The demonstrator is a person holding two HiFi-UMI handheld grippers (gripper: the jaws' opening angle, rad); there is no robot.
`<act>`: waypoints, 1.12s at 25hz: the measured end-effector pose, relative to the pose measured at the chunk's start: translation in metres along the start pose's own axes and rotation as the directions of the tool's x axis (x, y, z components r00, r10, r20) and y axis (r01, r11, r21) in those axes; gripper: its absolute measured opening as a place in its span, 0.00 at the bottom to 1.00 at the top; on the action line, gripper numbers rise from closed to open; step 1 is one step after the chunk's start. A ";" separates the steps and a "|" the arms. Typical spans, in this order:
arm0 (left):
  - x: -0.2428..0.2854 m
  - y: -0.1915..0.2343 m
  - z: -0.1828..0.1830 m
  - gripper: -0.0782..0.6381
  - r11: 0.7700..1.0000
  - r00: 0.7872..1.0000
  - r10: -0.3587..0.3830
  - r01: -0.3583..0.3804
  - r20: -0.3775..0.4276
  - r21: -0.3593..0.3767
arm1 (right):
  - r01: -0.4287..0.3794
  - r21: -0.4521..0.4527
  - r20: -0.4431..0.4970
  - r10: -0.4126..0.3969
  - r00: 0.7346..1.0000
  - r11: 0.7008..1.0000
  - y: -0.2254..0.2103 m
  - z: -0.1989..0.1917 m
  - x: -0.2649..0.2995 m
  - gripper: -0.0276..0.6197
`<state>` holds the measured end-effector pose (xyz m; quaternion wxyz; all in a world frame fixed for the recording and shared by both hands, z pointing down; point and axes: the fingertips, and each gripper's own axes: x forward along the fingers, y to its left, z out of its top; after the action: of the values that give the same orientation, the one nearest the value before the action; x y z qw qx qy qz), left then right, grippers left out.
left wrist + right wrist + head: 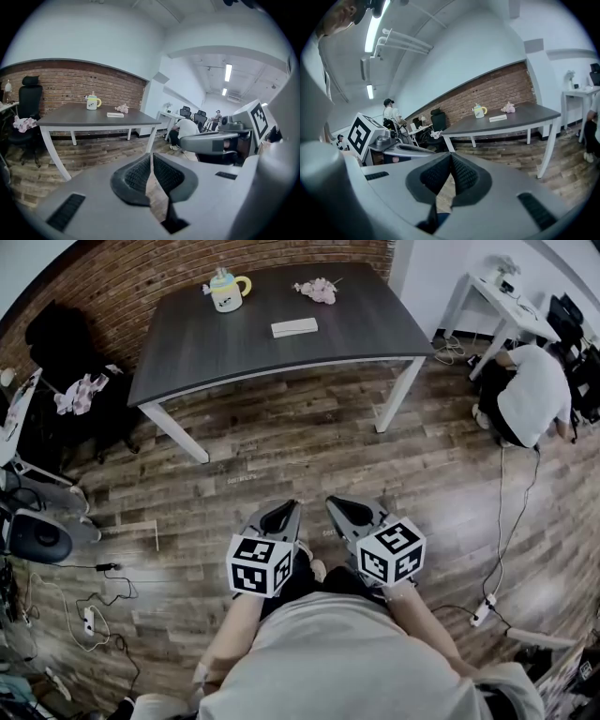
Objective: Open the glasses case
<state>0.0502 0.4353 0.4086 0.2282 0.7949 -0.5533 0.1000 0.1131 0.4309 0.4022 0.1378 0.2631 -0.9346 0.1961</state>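
**2 shut grippers, and the case is far off on the table**

The wood floor (309, 456) fills most of the head view. The dark table (216, 343) stands at the top middle of the frame. At the lower middle, the left gripper (278, 516) and the right gripper (352, 512) sit side by side. They are close to the person's body and well apart from the table. In each gripper view the 2 jaws are pressed together with nothing between them, so both grippers are empty.

On the table top, the mug (227, 292) is at the upper left and a pink bundle (317, 289) is at the upper right. The glasses case (294, 327) looks like a flat white box. It lies alone, a bit lower in the frame, between those 2 things. It is too small here to see its lid well.

Here is what could go wrong. Cords (112, 587) lie on the floor at the lower left, so a foot could catch on the walk over. If the jaws do not open first, they will only push the case. The case is flat, so it may slide if 1 gripper lifts the lid and the other does not hold it. A wide reach could bump the mug.
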 end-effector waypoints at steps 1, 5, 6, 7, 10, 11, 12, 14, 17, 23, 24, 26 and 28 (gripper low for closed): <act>0.000 0.001 0.000 0.16 1.000 1.000 0.002 -0.002 0.001 0.002 | -0.006 0.005 0.001 0.006 1.000 1.000 0.001 -0.001 0.000 0.05; 0.000 0.005 0.006 0.16 1.000 0.999 0.020 -0.020 0.028 0.003 | -0.020 0.018 -0.001 0.020 1.000 1.000 -0.002 -0.002 0.003 0.05; 0.000 0.006 0.007 0.16 1.000 0.999 0.022 -0.022 0.030 0.002 | -0.022 0.020 -0.002 0.022 1.000 1.000 -0.003 -0.002 0.004 0.05; 0.001 0.007 0.007 0.16 1.000 0.999 0.024 -0.024 0.030 0.002 | -0.024 0.021 -0.003 0.024 1.000 0.999 -0.003 -0.002 0.005 0.05; 0.006 0.016 0.011 0.16 1.000 0.999 0.031 -0.030 0.037 -0.006 | -0.037 0.024 -0.014 0.038 0.999 0.999 -0.003 0.000 0.013 0.05; 0.008 0.021 0.013 0.16 0.999 0.999 0.034 -0.033 0.040 -0.010 | -0.039 0.023 -0.020 0.039 0.999 0.999 -0.004 0.000 0.018 0.05; 0.012 0.026 0.016 0.16 0.999 0.998 0.037 -0.037 0.042 -0.012 | -0.038 0.024 -0.027 0.038 0.999 0.999 -0.006 0.001 0.022 0.05; 0.020 0.037 0.023 0.16 0.999 0.998 0.044 -0.044 0.044 -0.010 | -0.030 0.027 -0.035 0.031 0.999 0.999 -0.014 0.004 0.029 0.05; 0.035 0.054 0.036 0.16 0.999 0.997 0.054 -0.054 0.060 -0.003 | -0.010 0.038 -0.040 0.011 0.999 0.999 -0.030 0.011 0.043 0.05; 0.074 0.091 0.064 0.21 0.999 0.999 0.035 -0.036 0.036 0.027 | 0.021 0.029 -0.063 -0.019 0.998 0.999 -0.069 0.041 0.086 0.05; 0.081 0.097 0.070 0.25 0.999 0.999 0.029 -0.030 0.032 0.032 | 0.025 0.027 -0.064 -0.023 0.998 0.999 -0.076 0.048 0.093 0.05; 0.094 0.110 0.082 0.27 0.999 0.999 0.022 -0.023 0.030 0.043 | 0.032 0.025 -0.063 -0.030 0.998 0.999 -0.087 0.062 0.109 0.05; 0.107 0.124 0.095 0.29 0.998 1.000 0.016 -0.017 0.025 0.055 | 0.035 0.022 -0.060 -0.034 0.998 0.999 -0.096 0.075 0.124 0.05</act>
<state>-0.0343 0.2661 0.4005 0.1985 0.7974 -0.5596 0.1075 0.0520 0.2680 0.4083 0.1656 0.2748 -0.9230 0.2122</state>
